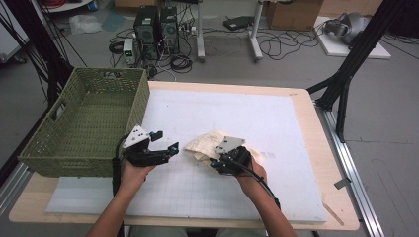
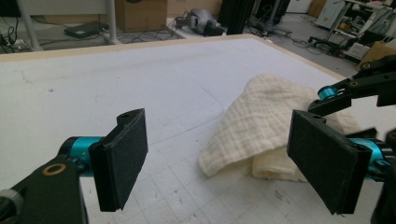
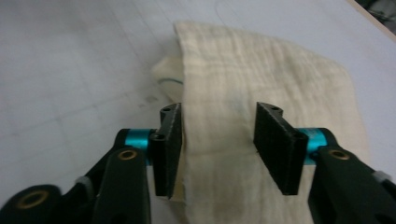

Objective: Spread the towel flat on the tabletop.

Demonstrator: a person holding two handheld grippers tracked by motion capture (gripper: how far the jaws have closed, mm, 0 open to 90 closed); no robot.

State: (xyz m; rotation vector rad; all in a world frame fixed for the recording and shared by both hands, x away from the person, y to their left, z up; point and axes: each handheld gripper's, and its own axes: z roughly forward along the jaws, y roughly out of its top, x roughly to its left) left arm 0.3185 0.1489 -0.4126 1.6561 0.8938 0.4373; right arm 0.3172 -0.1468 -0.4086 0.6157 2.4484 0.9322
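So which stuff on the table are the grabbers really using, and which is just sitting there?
In use:
- cream cloth, folded on the white mat
- right gripper, jaws apart over the cloth
- left gripper, open, facing the cloth

Just sitting there:
- green basket, at the table's left edge
- computer boxes and cables on the floor

No readable text, label, brand or number on anything in view.

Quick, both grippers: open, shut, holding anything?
Left gripper: open, empty, beside the cream cloth.
Right gripper: jaws apart over the cloth, not clamped on it.
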